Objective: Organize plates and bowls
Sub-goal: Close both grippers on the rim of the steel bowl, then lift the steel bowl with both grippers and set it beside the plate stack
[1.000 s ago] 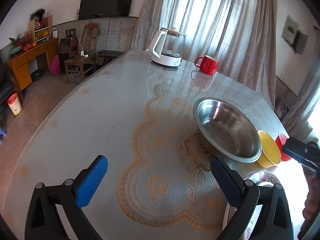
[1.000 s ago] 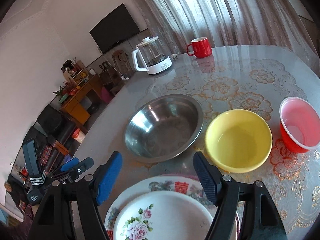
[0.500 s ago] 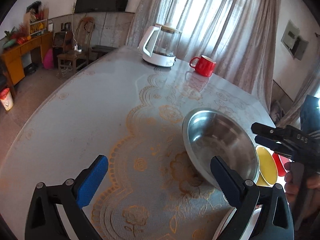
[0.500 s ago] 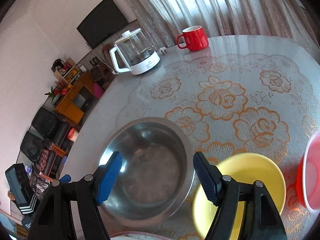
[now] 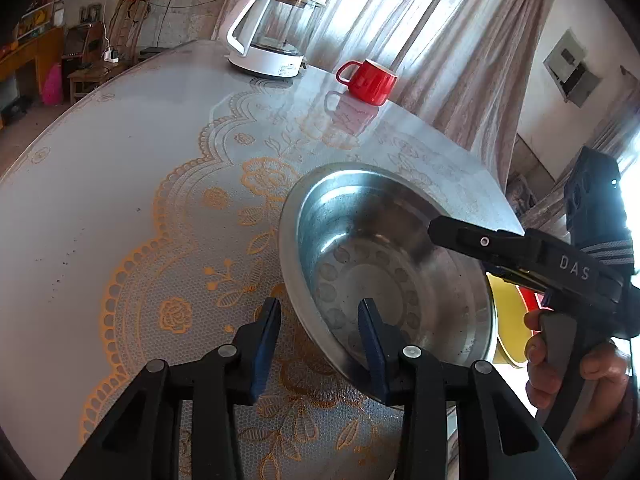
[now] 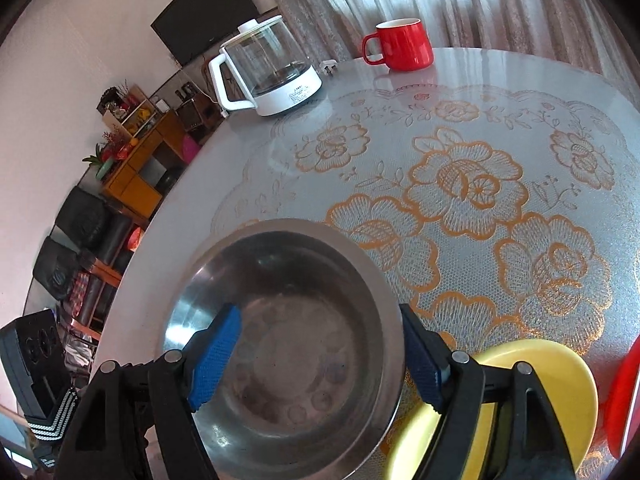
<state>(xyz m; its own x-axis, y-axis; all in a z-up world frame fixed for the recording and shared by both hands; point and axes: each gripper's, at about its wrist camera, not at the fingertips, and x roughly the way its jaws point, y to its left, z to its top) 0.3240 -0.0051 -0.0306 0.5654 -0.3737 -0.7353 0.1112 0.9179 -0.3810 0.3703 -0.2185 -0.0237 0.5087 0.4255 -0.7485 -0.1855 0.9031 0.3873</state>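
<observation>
Steel bowl (image 5: 384,272) sits between both tongs: the left gripper (image 5: 320,344) straddles its near rim, the right gripper (image 6: 316,356) its right rim, both parted, neither visibly clenched. Yellow bowl (image 6: 532,396) lies mostly hidden behind the right tongs.

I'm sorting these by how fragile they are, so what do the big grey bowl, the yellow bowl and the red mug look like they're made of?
The big bowl looks like stainless steel: grey, brushed and shiny, with reflections. The yellow bowl is opaque with a smooth, even colour, probably plastic or melamine, though glazed ceramic is possible. The red mug looks like glazed ceramic: glossy red, white inside.
</observation>
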